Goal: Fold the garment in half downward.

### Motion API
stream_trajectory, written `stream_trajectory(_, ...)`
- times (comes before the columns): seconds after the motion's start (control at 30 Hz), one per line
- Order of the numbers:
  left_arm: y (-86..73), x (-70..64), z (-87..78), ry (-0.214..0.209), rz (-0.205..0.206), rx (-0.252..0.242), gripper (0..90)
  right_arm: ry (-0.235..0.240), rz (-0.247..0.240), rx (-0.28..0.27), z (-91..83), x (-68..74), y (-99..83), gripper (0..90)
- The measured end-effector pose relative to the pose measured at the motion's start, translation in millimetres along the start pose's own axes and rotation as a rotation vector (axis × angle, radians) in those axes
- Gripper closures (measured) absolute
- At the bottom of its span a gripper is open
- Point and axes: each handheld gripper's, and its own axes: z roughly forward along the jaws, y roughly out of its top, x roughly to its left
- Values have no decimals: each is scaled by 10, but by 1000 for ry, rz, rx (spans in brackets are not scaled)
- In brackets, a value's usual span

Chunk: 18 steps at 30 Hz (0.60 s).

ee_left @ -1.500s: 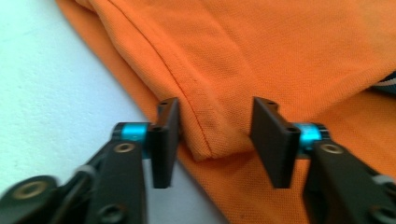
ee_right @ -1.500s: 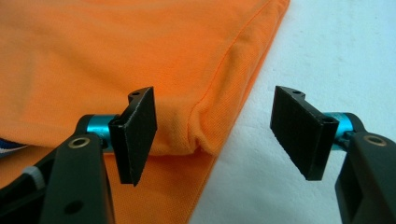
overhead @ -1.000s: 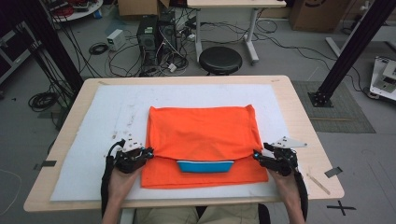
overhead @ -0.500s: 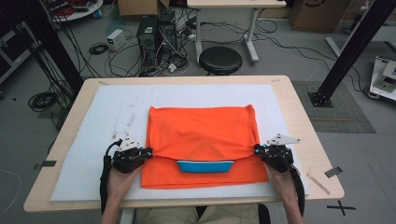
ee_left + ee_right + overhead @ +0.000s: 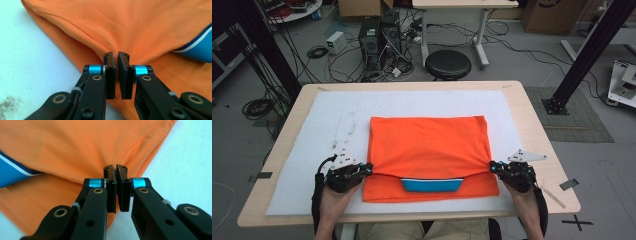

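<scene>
Fold edge pulled nearer since earlier, left gripper (image 5: 368, 169) at 7 and right gripper (image 5: 492, 167) at 5 o'clock both clamped on orange shirt (image 5: 429, 145).

A light wooden table (image 5: 532, 125) carries a white mat (image 5: 327, 115). Beyond its far edge stands a round black stool (image 5: 448, 64) on grey floor (image 5: 522, 60) strewn with cables — beside what looks like a computer tower (image 5: 379, 37). A black frame post (image 5: 592, 50) leans at far right.

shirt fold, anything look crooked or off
Nothing stands out. The shirt lies flat and square on the mat, blue collar centred at the near edge, each gripper pinching a corner of the folded layer.
</scene>
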Motion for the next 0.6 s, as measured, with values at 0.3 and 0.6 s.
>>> stream_trajectory(0.3, -147, -134, -117, -29, 11, 17, 848, 33, -1, 6, -141, 70, -177, 881)
stream_trajectory(0.6, -253, -182, -243, -66, -5, 7, 848, 59, 1, 7, -271, 131, -283, 881)
